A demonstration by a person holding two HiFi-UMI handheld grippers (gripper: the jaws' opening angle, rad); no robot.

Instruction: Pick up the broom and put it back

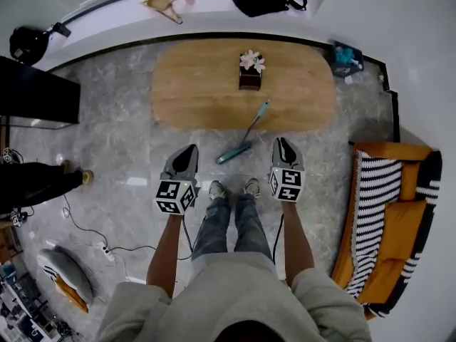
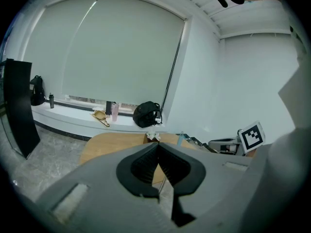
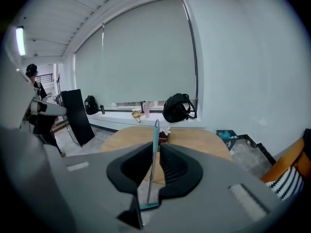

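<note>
Pick-up judged not yet begun: the broom (image 1: 234, 152) is seen on the floor at 12 o'clock from the shoes (image 1: 216, 189), handle slanted toward 1 o'clock, apparently against the table (image 1: 199, 84); the left gripper (image 1: 191, 150) is closed and empty, the right gripper (image 1: 280, 142) is barely parted and grips nothing, so wider jaws and a descent onto the handle are required.

Bright, even daylight through a white blind (image 3: 146, 57) beyond the right gripper (image 3: 156, 147); shadows soft and faint; strong fisheye bending, dark corners; jaws nearest the lens slightly soft
</note>
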